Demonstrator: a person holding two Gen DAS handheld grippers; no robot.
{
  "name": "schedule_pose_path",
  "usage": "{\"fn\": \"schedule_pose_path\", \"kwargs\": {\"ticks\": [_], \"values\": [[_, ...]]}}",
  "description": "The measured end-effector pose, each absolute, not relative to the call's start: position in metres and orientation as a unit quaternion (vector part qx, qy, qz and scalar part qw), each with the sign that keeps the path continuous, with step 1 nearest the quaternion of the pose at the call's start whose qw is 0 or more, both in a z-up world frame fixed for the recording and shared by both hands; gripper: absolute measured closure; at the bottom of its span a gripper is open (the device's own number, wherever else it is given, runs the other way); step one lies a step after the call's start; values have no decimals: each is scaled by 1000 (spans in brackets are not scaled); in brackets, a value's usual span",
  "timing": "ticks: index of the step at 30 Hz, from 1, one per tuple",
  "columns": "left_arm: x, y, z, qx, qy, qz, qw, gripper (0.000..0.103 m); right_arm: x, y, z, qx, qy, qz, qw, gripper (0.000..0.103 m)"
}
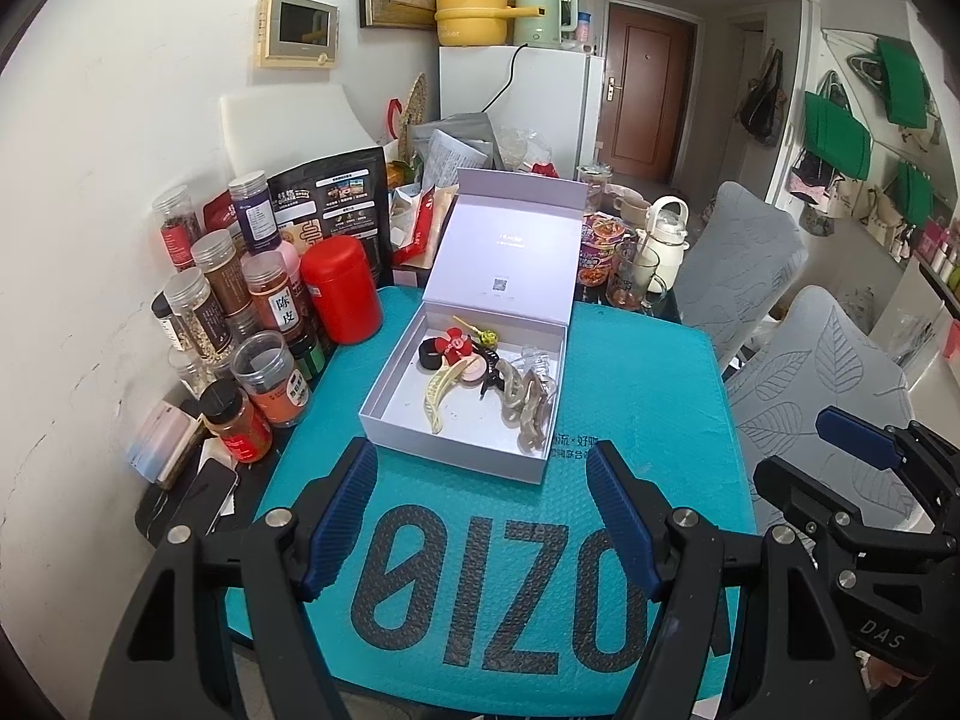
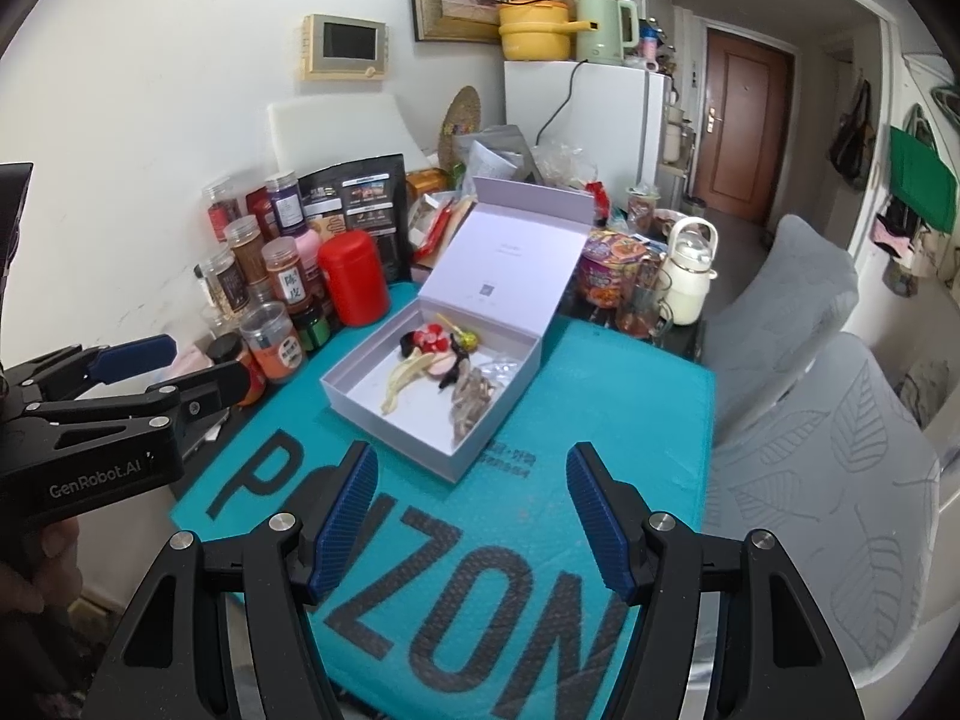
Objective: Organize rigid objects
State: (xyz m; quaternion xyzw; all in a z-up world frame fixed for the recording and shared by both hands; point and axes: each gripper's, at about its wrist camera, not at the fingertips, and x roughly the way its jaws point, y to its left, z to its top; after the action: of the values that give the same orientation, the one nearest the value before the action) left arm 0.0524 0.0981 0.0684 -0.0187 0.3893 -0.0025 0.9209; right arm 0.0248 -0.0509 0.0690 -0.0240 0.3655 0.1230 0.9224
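Note:
An open lavender gift box point(image 1: 384, 402) point(image 2: 384, 438) sits on a teal mat point(image 1: 648, 420) point(image 2: 600, 420), its lid point(image 1: 510, 246) point(image 2: 510, 252) standing up behind. Inside lie several hair clips: a cream one point(image 1: 437, 393) point(image 2: 405, 381), a red flower one point(image 1: 454, 347) point(image 2: 431, 337), a grey-brown claw clip point(image 1: 528, 405) point(image 2: 471, 399), a yellow-green pin point(image 1: 480, 333). My left gripper point(image 1: 480, 462) is open and empty, just in front of the box. My right gripper point(image 2: 471, 468) is open and empty, also in front of it.
Spice jars point(image 1: 264, 372) point(image 2: 276, 342) and a red canister point(image 1: 342, 288) point(image 2: 354, 276) crowd the left side. A phone point(image 1: 207, 495) lies at the left edge. A noodle cup point(image 1: 600, 246), glass mug point(image 1: 636, 276) and white kettle point(image 2: 690, 270) stand behind right. Grey chairs point(image 1: 810, 372) point(image 2: 828, 420) stand at right.

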Motion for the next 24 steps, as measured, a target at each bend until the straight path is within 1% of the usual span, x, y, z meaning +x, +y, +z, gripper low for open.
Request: {"fn": "schedule_pose_path", "kwargs": {"ticks": [24], "values": [[48, 108, 69, -9, 395, 20, 918, 31, 21, -43, 65, -28, 368, 126, 921, 36]]}}
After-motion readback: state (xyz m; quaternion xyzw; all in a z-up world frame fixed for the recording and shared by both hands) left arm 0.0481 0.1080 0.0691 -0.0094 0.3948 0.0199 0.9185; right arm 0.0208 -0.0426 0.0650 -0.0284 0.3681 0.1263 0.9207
